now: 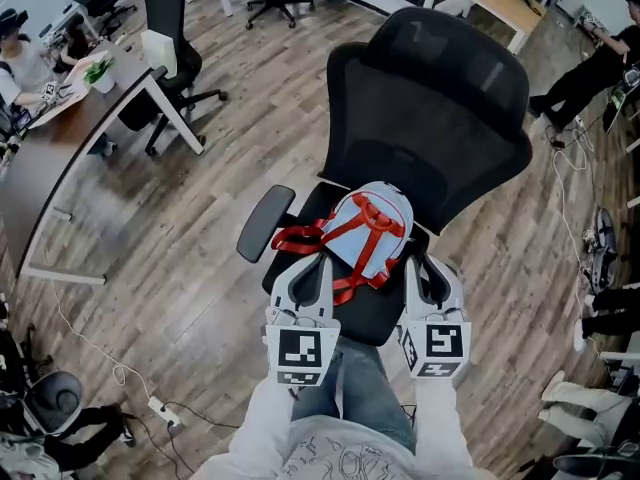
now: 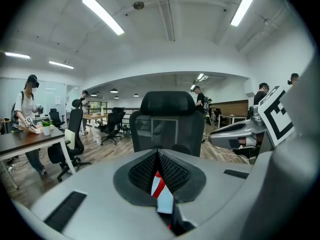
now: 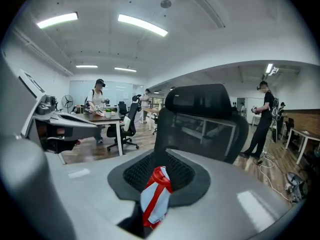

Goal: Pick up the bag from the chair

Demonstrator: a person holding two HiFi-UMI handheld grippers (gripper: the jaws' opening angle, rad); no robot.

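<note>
A light blue bag point(image 1: 368, 230) with red straps lies on the seat of a black mesh office chair point(image 1: 432, 103). My left gripper point(image 1: 312, 268) is at the bag's left side and is shut on it; in the left gripper view a strip of red and pale blue bag point(image 2: 160, 195) is pinched between the jaws. On the bag's right side my right gripper point(image 1: 421, 268) is also shut on it. In the right gripper view a fold of the bag point(image 3: 154, 198) with a red strap sits between the pads. The chair's backrest point(image 2: 167, 119) rises just beyond.
The chair's left armrest point(image 1: 265, 222) sticks out beside my left gripper. A long desk point(image 1: 70, 128) and another office chair point(image 1: 172, 38) stand at the left. A person point(image 1: 590, 68) stands at the far right, with cables on the wood floor. A power strip point(image 1: 160, 408) lies lower left.
</note>
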